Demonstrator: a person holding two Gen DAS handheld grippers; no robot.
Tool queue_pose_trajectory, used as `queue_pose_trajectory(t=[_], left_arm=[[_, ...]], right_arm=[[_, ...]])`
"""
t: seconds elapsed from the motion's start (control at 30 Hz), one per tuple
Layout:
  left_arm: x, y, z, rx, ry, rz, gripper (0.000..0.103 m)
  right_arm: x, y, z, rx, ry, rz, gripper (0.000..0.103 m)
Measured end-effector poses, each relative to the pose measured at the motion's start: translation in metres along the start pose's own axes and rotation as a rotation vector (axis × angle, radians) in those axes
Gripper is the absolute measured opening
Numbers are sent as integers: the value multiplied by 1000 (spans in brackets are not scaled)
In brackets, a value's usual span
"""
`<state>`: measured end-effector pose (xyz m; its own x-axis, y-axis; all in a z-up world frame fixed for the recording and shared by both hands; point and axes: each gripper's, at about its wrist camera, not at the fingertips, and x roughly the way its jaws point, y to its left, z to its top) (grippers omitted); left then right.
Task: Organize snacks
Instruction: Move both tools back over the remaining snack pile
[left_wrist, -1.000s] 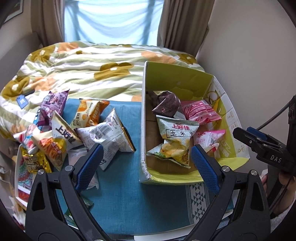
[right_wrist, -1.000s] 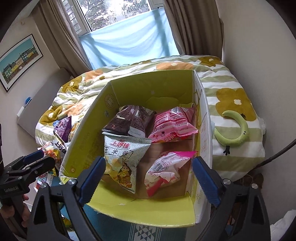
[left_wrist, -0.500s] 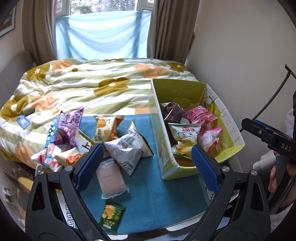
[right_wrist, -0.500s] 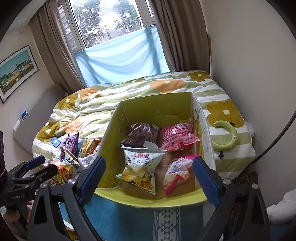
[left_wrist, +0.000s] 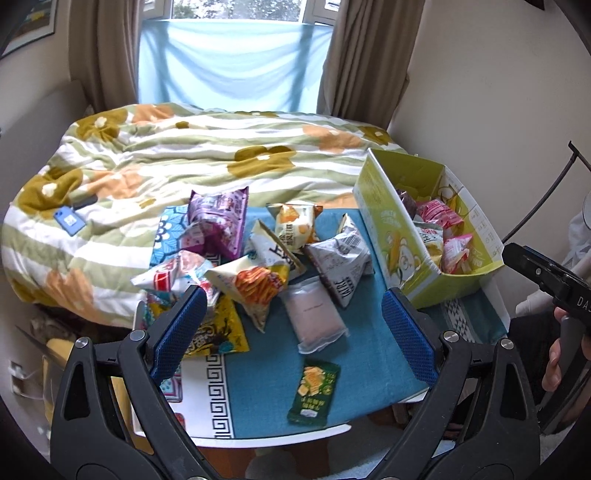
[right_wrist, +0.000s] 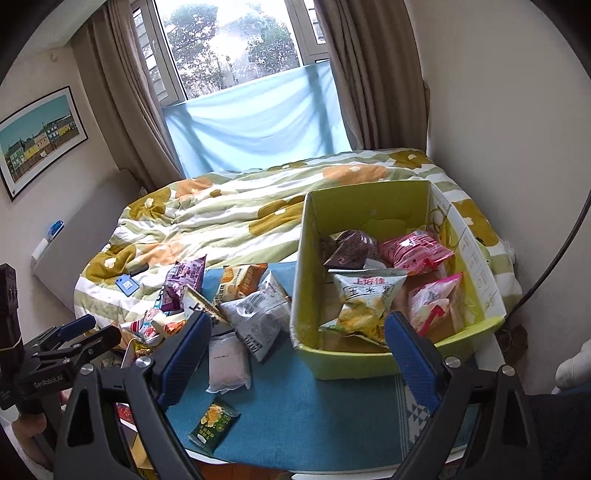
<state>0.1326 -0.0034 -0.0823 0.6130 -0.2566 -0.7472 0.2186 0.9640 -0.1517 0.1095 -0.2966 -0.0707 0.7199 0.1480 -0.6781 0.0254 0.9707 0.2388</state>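
Observation:
A yellow-green cardboard box (left_wrist: 391, 236) (right_wrist: 306, 280) stands at the right of the blue table mat and holds several snack bags, among them a pink one (right_wrist: 415, 251) and a corn-chip bag (right_wrist: 365, 295). A pile of loose snack bags (left_wrist: 258, 251) (right_wrist: 236, 295) lies left of the box. A pale pink packet (left_wrist: 316, 314) and a small green packet (left_wrist: 314, 391) (right_wrist: 214, 424) lie nearer me. My left gripper (left_wrist: 293, 325) is open and empty, held back above the table's near edge. My right gripper (right_wrist: 295, 350) is open and empty, near the box's front.
The blue mat (left_wrist: 369, 362) covers a small table against a bed with a floral quilt (left_wrist: 203, 155). A blue tag (left_wrist: 68, 219) lies on the quilt. A wall stands right of the box. A cable (left_wrist: 546, 195) runs at the right.
Both grippers have pulled back and up from the table. The box and snack pile now look smaller and farther, and the near packets have come into view. Both stay open.

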Motion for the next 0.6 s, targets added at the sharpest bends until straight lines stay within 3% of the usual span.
queue_pose_trajectory(t=[0.3,0.6], left_arm=[[10,49,-12,88,44,-3,95],[67,38,3,260,113,26,95]], right_arm=[[17,65,-36,-10,36,0,93],[83,93,-63,-49,158,7,93]])
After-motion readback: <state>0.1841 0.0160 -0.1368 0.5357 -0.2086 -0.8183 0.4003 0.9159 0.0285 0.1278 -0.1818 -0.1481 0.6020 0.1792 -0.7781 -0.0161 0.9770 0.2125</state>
